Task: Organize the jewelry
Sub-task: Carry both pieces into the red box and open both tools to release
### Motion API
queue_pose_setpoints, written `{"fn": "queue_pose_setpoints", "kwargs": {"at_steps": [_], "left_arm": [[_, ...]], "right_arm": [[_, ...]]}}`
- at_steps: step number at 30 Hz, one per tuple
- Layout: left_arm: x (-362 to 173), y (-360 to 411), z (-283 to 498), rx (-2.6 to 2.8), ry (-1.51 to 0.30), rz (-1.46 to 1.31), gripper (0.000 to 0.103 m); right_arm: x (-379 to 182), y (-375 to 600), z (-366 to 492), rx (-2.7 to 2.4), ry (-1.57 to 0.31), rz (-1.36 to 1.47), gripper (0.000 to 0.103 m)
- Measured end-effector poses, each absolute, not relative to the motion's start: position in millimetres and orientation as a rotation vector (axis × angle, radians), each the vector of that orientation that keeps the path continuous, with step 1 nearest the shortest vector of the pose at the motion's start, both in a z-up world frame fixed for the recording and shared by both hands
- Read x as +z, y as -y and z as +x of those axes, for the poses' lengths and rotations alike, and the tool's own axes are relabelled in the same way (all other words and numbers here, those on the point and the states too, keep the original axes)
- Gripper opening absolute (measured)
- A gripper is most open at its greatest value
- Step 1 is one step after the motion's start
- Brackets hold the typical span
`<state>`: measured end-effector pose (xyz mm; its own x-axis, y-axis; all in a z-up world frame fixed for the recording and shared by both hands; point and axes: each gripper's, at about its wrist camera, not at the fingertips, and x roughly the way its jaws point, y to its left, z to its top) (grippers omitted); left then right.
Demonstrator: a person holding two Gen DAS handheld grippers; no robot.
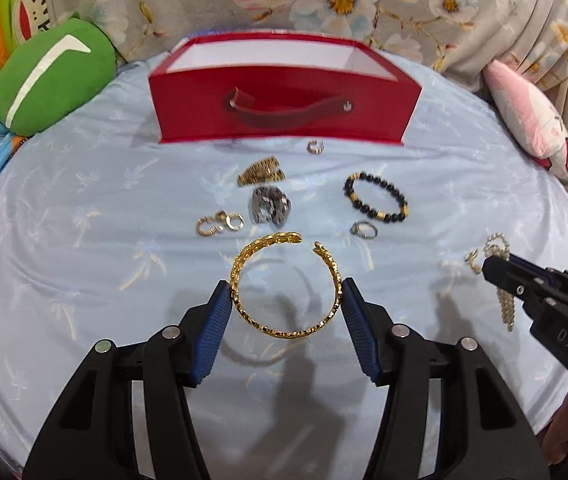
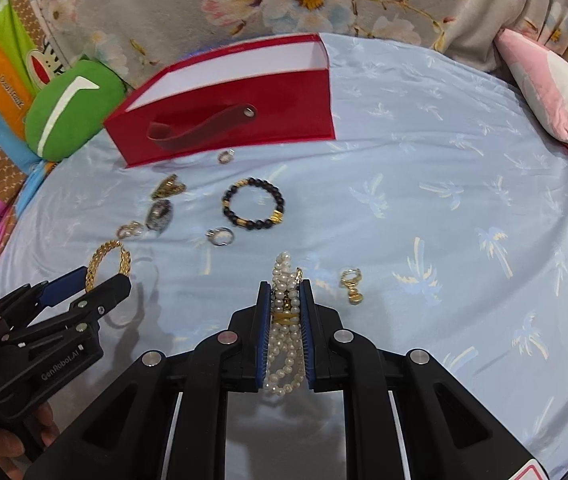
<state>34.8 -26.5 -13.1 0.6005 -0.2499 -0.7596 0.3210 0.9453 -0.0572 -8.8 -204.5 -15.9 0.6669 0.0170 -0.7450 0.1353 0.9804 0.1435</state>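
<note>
My left gripper [image 1: 286, 300] is shut on the gold open bangle [image 1: 284, 286], its blue pads touching both sides and holding it above the cloth. It also shows in the right wrist view [image 2: 108, 260]. My right gripper [image 2: 286, 292] is shut on a pearl bracelet [image 2: 284, 336], which hangs between the pads. The red box [image 1: 284, 100] with white lining stands open at the back. A black bead bracelet [image 1: 376, 198], a silver ring [image 1: 364, 230], gold earrings [image 1: 220, 222], a grey piece [image 1: 270, 206], a gold clip [image 1: 262, 174] and a small ring [image 1: 315, 147] lie on the cloth.
A light blue cloth [image 2: 444, 200] covers the table. A gold earring [image 2: 352, 286] lies right of my right gripper. A green cushion [image 1: 52, 80] sits at the back left, a pink plush [image 2: 556, 92] at the back right. A floral blanket hangs behind.
</note>
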Motion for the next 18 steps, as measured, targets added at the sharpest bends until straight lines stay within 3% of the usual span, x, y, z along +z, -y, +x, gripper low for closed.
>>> {"fn": "queue_pose_setpoints", "kwargs": {"at_steps": [10,18], "left_arm": [[64.6,6.8,31.0,-0.319,-0.68,0.083,0.054],[129.7,2.3,64.3,-0.303,-0.522,0.083,0.054]], "right_arm": [[59.8,185.2,-20.0,-0.019,-0.666,0.144,0.013],[124.8,193.4,19.2,-0.039,-0.509,0.096,0.013]]}}
